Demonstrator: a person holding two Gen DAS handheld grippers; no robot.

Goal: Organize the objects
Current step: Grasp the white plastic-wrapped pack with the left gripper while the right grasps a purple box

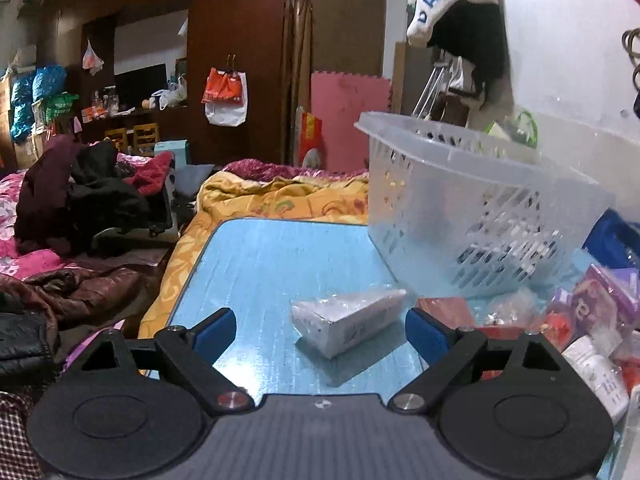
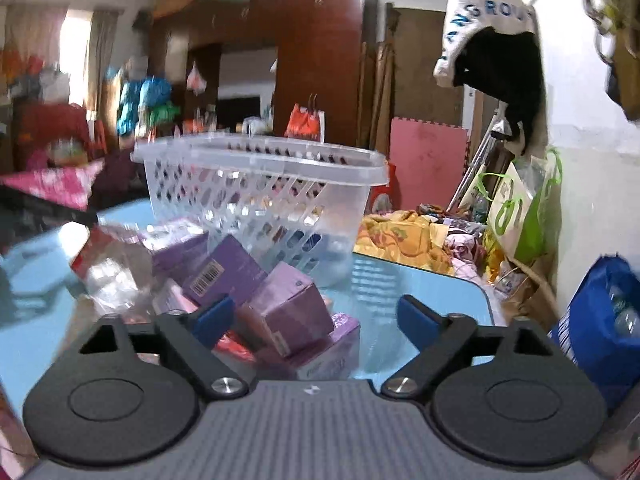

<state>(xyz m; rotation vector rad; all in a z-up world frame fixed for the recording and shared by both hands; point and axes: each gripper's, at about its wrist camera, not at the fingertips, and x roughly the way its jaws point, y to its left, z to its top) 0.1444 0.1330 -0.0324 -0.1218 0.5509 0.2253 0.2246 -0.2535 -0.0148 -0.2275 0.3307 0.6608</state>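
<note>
A clear perforated plastic basket stands tilted on the light blue table; the right wrist view shows the same basket behind a heap of boxes. A white box wrapped in plastic lies on the table between the wide-spread fingers of my left gripper, and the blue pads do not touch it. My right gripper is open over the heap; a purple box lies between its fingers, close to the left pad. More purple boxes lie behind it.
Red and purple packets and a white bottle crowd the table's right side. Yellow bedding and piled clothes lie beyond the table's far and left edges. A blue bag and a green-and-white bag stand by the wall.
</note>
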